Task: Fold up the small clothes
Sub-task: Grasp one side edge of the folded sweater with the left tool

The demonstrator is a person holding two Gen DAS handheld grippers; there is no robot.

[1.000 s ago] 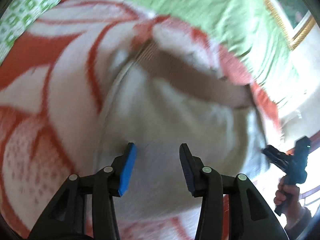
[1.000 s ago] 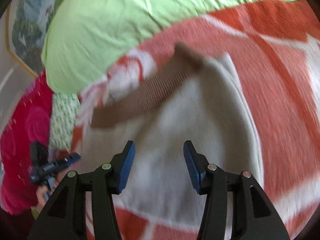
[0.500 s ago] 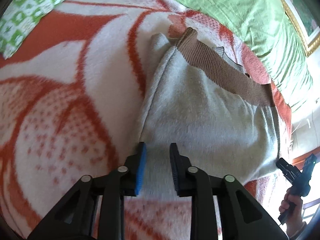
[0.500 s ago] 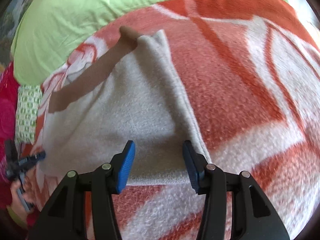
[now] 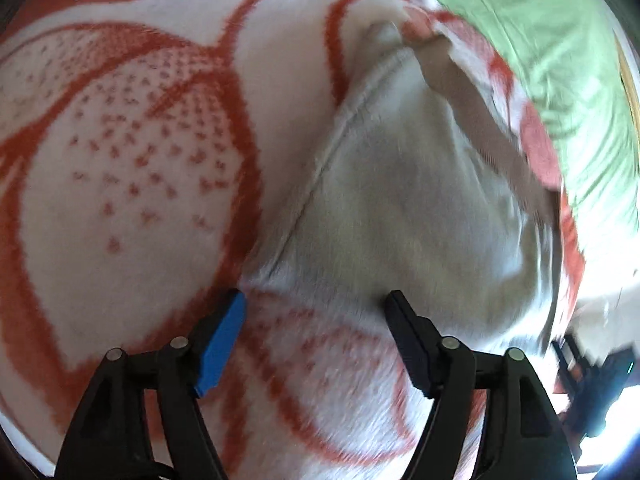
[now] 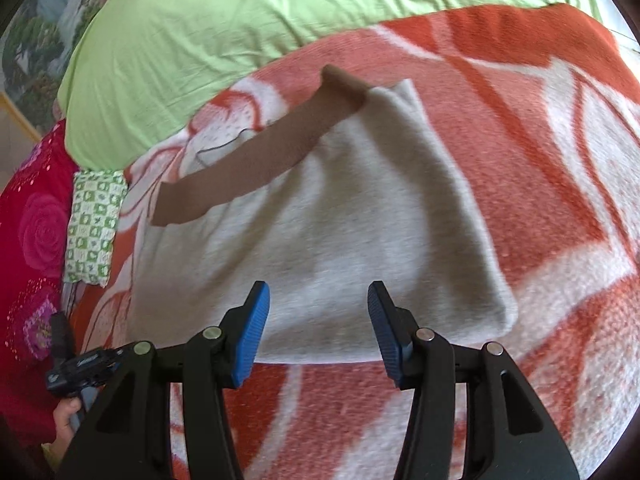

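Observation:
A small grey fleece garment (image 5: 420, 200) with a brown ribbed band (image 5: 480, 128) lies flat on an orange and white blanket (image 5: 120, 160). My left gripper (image 5: 316, 304) hovers at the garment's near left corner. Its jaws are opening, and between them lie only the garment's edge and blanket, not pinched. In the right wrist view the same garment (image 6: 340, 220) spreads out with its brown band (image 6: 260, 148) at the far side. My right gripper (image 6: 318, 296) stands open just above the garment's near edge, gripping nothing.
A light green sheet (image 6: 200, 40) covers the bed beyond the blanket (image 6: 540, 200). A green and white patterned pillow (image 6: 94, 228) and a red rose-print fabric (image 6: 36, 232) lie at the left. A person's hand (image 6: 66, 408) shows at the lower left.
The left jaws narrowed over the garment, then spread wide as the gripper drew back to its near left corner. The right gripper slid from the near right corner toward the middle of the near edge.

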